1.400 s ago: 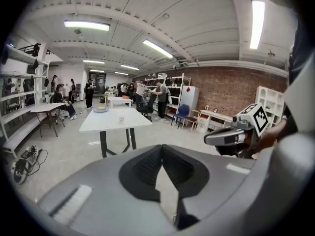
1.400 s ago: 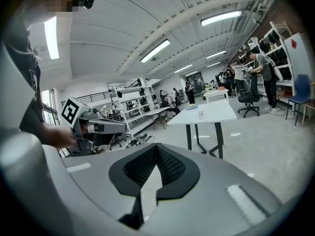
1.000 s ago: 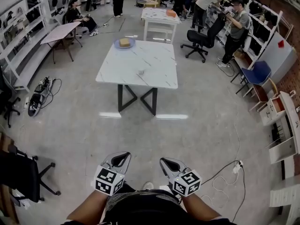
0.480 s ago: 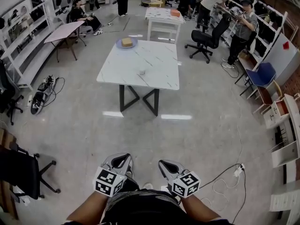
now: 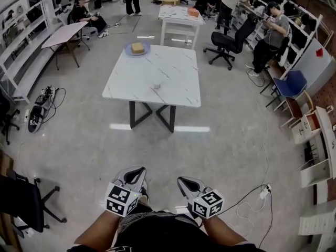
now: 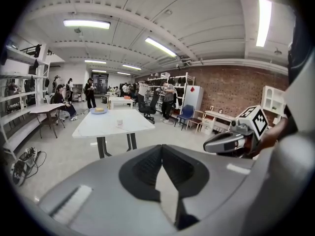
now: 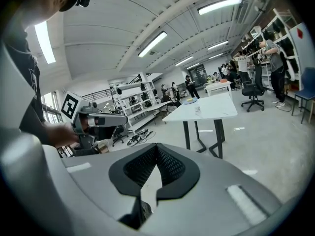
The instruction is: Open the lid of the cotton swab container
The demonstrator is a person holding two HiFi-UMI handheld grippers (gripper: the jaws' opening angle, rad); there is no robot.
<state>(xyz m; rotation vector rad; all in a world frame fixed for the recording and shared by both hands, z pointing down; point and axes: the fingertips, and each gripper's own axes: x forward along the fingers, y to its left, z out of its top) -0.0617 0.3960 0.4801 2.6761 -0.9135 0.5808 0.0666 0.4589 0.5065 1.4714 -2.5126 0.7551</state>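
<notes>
The left hand-held gripper (image 5: 135,172) and right hand-held gripper (image 5: 185,181), jaws together and empty, sit well short of the table (image 5: 173,83), probably carried idle. The cotton swab container (image 5: 156,85) stands near its middle.

Nothing legible anywhere: no words, brands, numbers or signs. Only black-and-white square code markers (image 5: 119,199) on left gripper (image 5: 139,171) and right gripper (image 5: 182,180), not readable as letters or digits.

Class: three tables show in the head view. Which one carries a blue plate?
The marbled white table on black crossed legs, the nearest one. The plate sits at its far left corner. The pink table and the far white table show none.
</notes>
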